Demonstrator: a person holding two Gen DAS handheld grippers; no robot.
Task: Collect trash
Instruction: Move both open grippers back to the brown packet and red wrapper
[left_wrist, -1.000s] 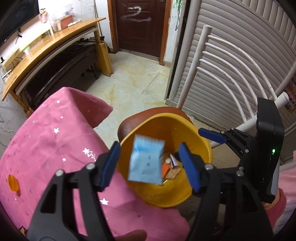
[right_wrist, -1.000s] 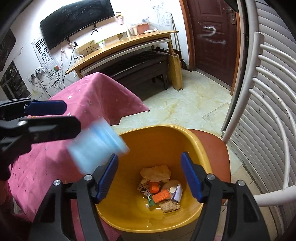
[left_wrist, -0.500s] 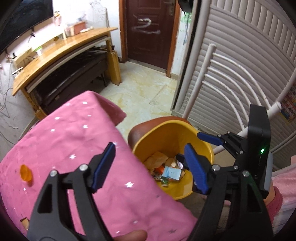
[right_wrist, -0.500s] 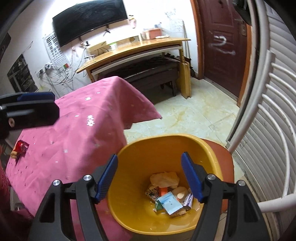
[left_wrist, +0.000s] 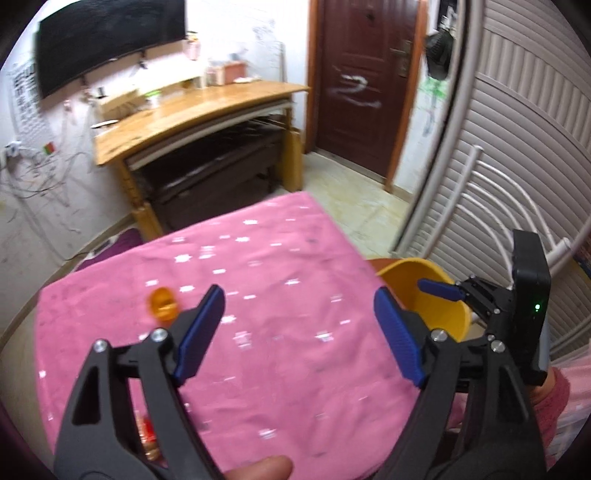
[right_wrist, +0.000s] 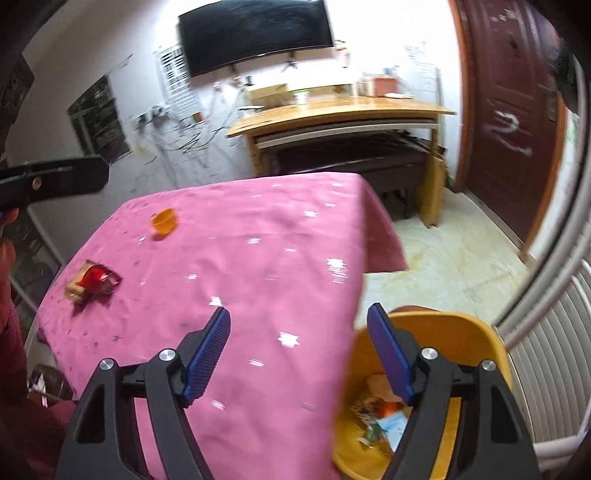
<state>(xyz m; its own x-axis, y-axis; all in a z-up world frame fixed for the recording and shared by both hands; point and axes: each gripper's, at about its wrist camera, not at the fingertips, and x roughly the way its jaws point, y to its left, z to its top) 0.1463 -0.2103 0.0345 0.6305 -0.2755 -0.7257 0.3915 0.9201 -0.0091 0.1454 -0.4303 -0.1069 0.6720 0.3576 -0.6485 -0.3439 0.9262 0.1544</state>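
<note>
My left gripper (left_wrist: 299, 325) hangs above the pink starred tablecloth (left_wrist: 258, 295), its jaws opening with nothing between them. My right gripper (right_wrist: 299, 347) is opening too and holds nothing; it sits over the table's right edge beside the yellow bin (right_wrist: 461, 328). Inside the bin lies collected trash (right_wrist: 384, 424), a blue packet among it. On the cloth rest a small orange cup (right_wrist: 164, 220) and a red wrapper on a biscuit (right_wrist: 90, 278). The orange cup (left_wrist: 162, 304) also shows just left of my left gripper. The yellow bin (left_wrist: 432, 295) sits at the left view's right, behind the right gripper.
The bin stands on a brown chair seat with a white curved back (right_wrist: 546, 310). A wooden desk (right_wrist: 332, 110) and a dark door (right_wrist: 513, 122) are beyond the table. A slatted grey wall (left_wrist: 517, 166) is on the right. A thumb (left_wrist: 258, 467) shows at the bottom edge.
A blue packet dropped from the grippers into the bin. Both grippers then pulled back and up from the bin toward the table, jaws widening.
</note>
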